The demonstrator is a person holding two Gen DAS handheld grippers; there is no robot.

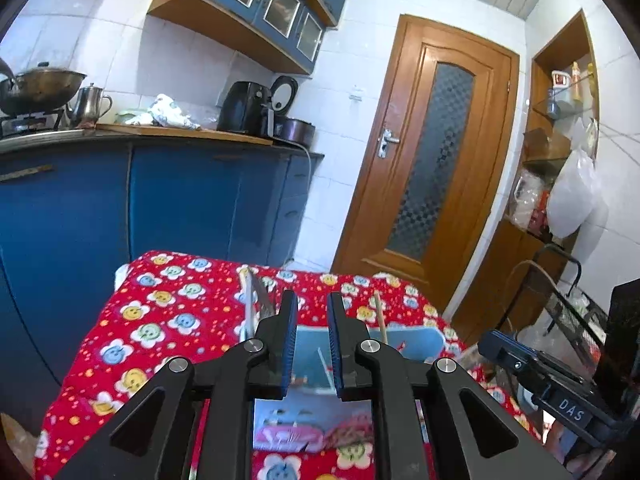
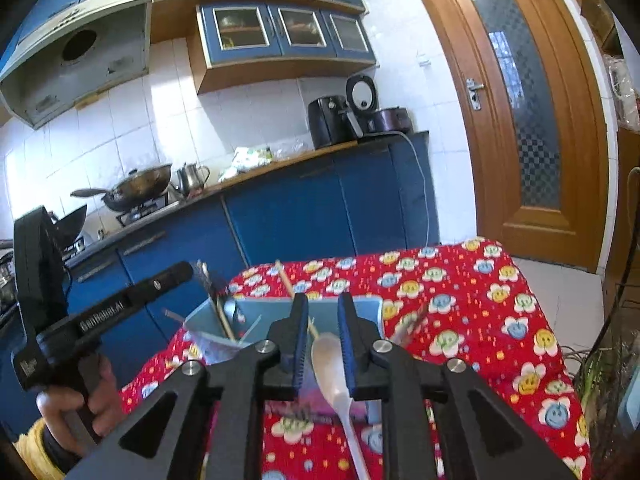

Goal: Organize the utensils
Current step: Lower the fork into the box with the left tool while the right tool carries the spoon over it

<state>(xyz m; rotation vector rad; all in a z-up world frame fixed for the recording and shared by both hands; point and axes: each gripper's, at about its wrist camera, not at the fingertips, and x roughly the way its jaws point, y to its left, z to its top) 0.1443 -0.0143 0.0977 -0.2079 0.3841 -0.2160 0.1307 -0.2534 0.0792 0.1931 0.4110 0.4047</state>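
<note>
A light blue utensil holder (image 1: 312, 356) stands on a table with a red flower-print cloth (image 1: 168, 320). In it stand a knife (image 1: 252, 304) on the left and a wooden chopstick (image 1: 380, 316) on the right. My left gripper (image 1: 312, 344) is open and empty just in front of the holder. In the right wrist view the holder (image 2: 260, 312) holds chopsticks (image 2: 288, 284) and other utensils. My right gripper (image 2: 323, 340) is open around a white spoon (image 2: 336, 376), whose bowl lies between the blue pads (image 2: 347, 344); I cannot tell whether they touch it.
The left hand-held gripper body (image 2: 80, 320) shows at the left of the right wrist view. Blue kitchen cabinets (image 1: 160, 200) with a wok (image 1: 40, 88), kettle and appliances stand behind the table. A wooden door (image 1: 432, 152) is at the right. A black wire rack (image 1: 572, 312) stands beside the table.
</note>
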